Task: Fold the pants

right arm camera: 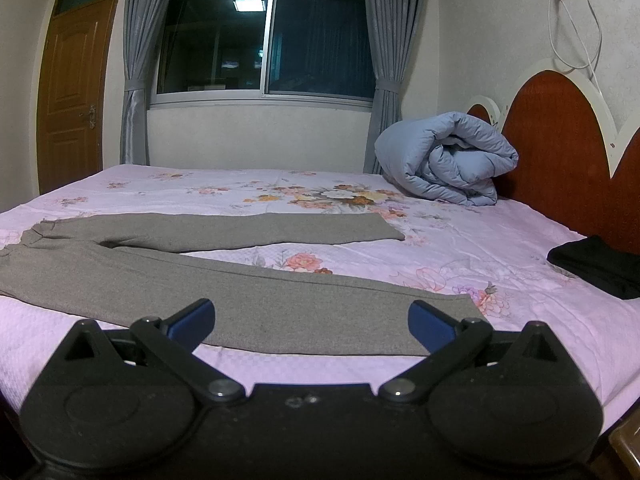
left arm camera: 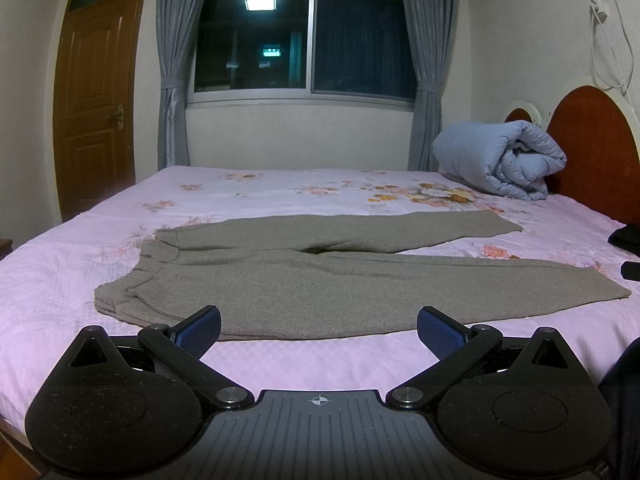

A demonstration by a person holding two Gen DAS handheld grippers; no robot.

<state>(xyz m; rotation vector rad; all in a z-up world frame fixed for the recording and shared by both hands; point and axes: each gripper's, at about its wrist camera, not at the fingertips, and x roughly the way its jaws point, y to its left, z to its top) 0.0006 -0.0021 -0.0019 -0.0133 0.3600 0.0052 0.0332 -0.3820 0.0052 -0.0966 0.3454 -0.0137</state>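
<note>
Across the bed [left arm camera: 60, 264] the pants [left arm camera: 320, 280] lie flat and unfolded, waistband to the left, both legs spread apart toward the headboard [right arm camera: 560, 152], so no fold looks made yet and all of the folding is left. Both tongs, left [left arm camera: 319, 330] and right [right arm camera: 312, 322], hover spread wide and empty at the near edge, a quilt [right arm camera: 444, 160] and a black cloth [right arm camera: 596, 264] lying well apart.

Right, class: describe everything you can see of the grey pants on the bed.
The grey pants look like soft knit fabric. They lie flat and unfolded on the pink floral bedsheet, gathered waistband to the left, the two legs spread apart in a narrow V toward the headboard side. Nothing grips them; both grippers hover at the near edge, jaws open.
</note>
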